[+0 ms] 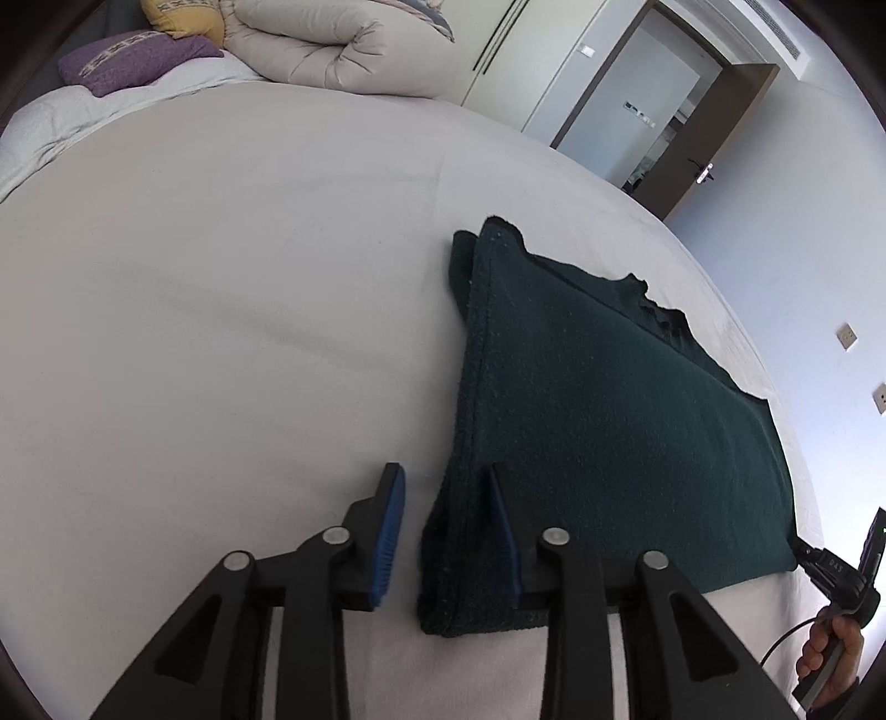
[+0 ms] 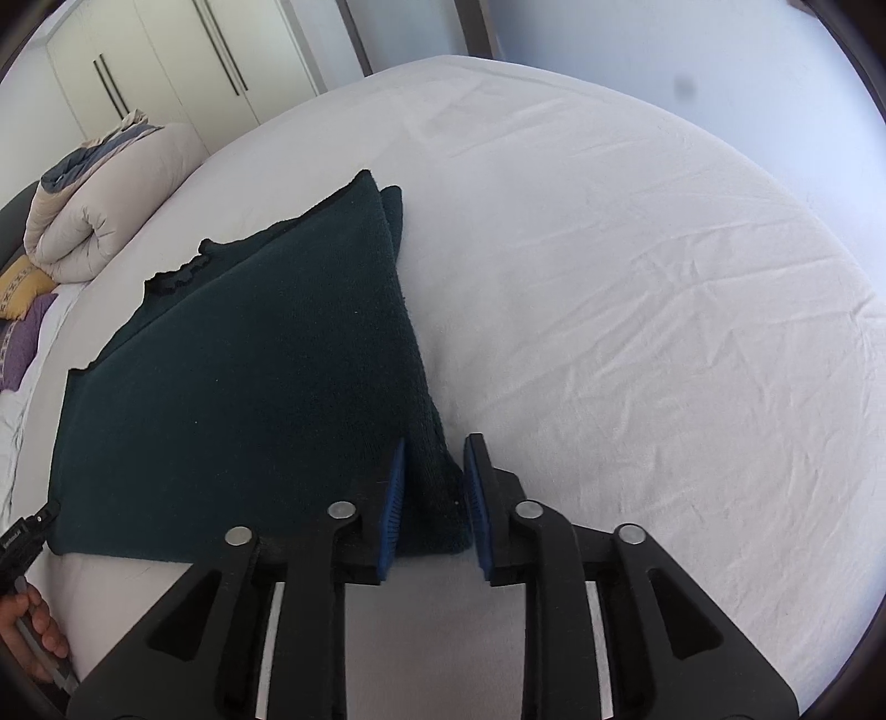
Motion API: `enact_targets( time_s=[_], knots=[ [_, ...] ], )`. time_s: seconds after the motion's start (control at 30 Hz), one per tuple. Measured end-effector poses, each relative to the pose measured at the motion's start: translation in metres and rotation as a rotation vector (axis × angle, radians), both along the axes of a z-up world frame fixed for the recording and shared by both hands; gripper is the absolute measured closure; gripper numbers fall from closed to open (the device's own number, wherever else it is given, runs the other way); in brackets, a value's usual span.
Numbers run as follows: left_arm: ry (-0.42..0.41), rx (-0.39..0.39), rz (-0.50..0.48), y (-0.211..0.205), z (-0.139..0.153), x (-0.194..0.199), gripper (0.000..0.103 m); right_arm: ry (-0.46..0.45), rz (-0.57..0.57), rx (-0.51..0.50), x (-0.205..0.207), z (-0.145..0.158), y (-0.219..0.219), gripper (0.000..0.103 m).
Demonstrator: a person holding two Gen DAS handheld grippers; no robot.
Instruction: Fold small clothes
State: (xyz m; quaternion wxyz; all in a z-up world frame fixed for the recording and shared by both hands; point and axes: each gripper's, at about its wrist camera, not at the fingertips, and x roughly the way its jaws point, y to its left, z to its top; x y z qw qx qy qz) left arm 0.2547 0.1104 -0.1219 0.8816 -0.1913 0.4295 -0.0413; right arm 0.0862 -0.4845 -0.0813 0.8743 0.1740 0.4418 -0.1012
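Left gripper (image 1: 448, 534), right gripper (image 2: 434, 501) – jaws apart, straddling garment (image 1: 598, 421) corners

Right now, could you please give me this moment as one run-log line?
left gripper: open, at near-left corner of green garment | right gripper: open, astride near-right corner | garment: folded, flat on bed

white bed sheet (image 1: 221, 304), rolled duvet (image 1: 343, 50), purple pillow (image 1: 133, 58), open door (image 1: 714, 144)
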Motion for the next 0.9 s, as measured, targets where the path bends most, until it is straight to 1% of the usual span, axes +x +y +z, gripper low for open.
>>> enact_targets(
  time_s=[0.03,0.07,0.1,0.17,0.23,0.27,0.3,0.37,0.4,0.47,0.5,0.57,0.6,0.63,0.67,0.7,0.73,0.8,0.9],
  knots=[
    [-0.021,0.009,0.02,0.002,0.006,-0.002,0.055,-0.007,-0.033,0.014,-0.008,0.004,-0.003,0.067],
    [-0.05,0.023,0.033,0.004,0.013,-0.005,0.054,-0.031,-0.063,0.026,-0.017,0.01,-0.006,0.056],
    [-0.081,0.04,0.044,0.005,0.019,-0.007,0.054,-0.063,-0.081,0.036,-0.026,0.017,-0.006,0.055],
    [-0.153,0.048,0.044,0.003,0.032,-0.01,0.054,-0.124,-0.068,0.083,-0.037,0.033,-0.002,0.056],
    [-0.209,0.049,-0.006,-0.008,0.041,-0.01,0.054,-0.173,-0.005,0.185,-0.035,0.047,0.013,0.056],
    [-0.22,0.06,-0.035,-0.017,0.043,-0.009,0.053,-0.185,0.052,0.248,-0.028,0.051,0.027,0.056],
    [-0.221,0.071,-0.069,-0.026,0.043,-0.007,0.05,-0.181,0.116,0.303,-0.018,0.052,0.044,0.058],
    [-0.209,0.102,-0.129,-0.046,0.036,-0.001,0.049,-0.154,0.253,0.4,0.005,0.046,0.085,0.058],
    [-0.196,0.123,-0.154,-0.055,0.03,0.003,0.049,-0.138,0.295,0.44,0.015,0.04,0.104,0.058],
    [-0.134,0.158,-0.205,-0.069,0.016,0.012,0.049,-0.068,0.377,0.541,0.039,0.018,0.142,0.058],
    [-0.109,0.169,-0.218,-0.073,0.008,0.016,0.049,-0.026,0.391,0.579,0.048,0.005,0.156,0.058],
    [-0.081,0.182,-0.221,-0.075,-0.001,0.021,0.049,0.038,0.385,0.612,0.06,-0.022,0.177,0.058],
    [-0.075,0.182,-0.221,-0.075,-0.001,0.022,0.049,0.057,0.396,0.622,0.064,-0.033,0.183,0.062],
    [-0.07,0.189,-0.222,-0.075,0.0,0.022,0.049,0.048,0.383,0.603,0.064,-0.038,0.183,0.069],
    [-0.065,0.196,-0.223,-0.074,0.0,0.021,0.049,0.036,0.374,0.609,0.063,-0.038,0.177,0.074],
    [-0.063,0.196,-0.224,-0.073,-0.001,0.021,0.05,0.023,0.371,0.65,0.061,-0.04,0.168,0.074],
    [-0.062,0.188,-0.223,-0.071,-0.002,0.021,0.05,0.007,0.348,0.669,0.058,-0.04,0.155,0.074],
    [-0.061,0.168,-0.217,-0.068,-0.001,0.021,0.05,-0.03,0.284,0.674,0.046,-0.042,0.118,0.075],
    [-0.062,0.142,-0.208,-0.063,-0.001,0.021,0.05,-0.093,0.139,0.705,0.018,-0.043,0.05,0.079]
  ],
)
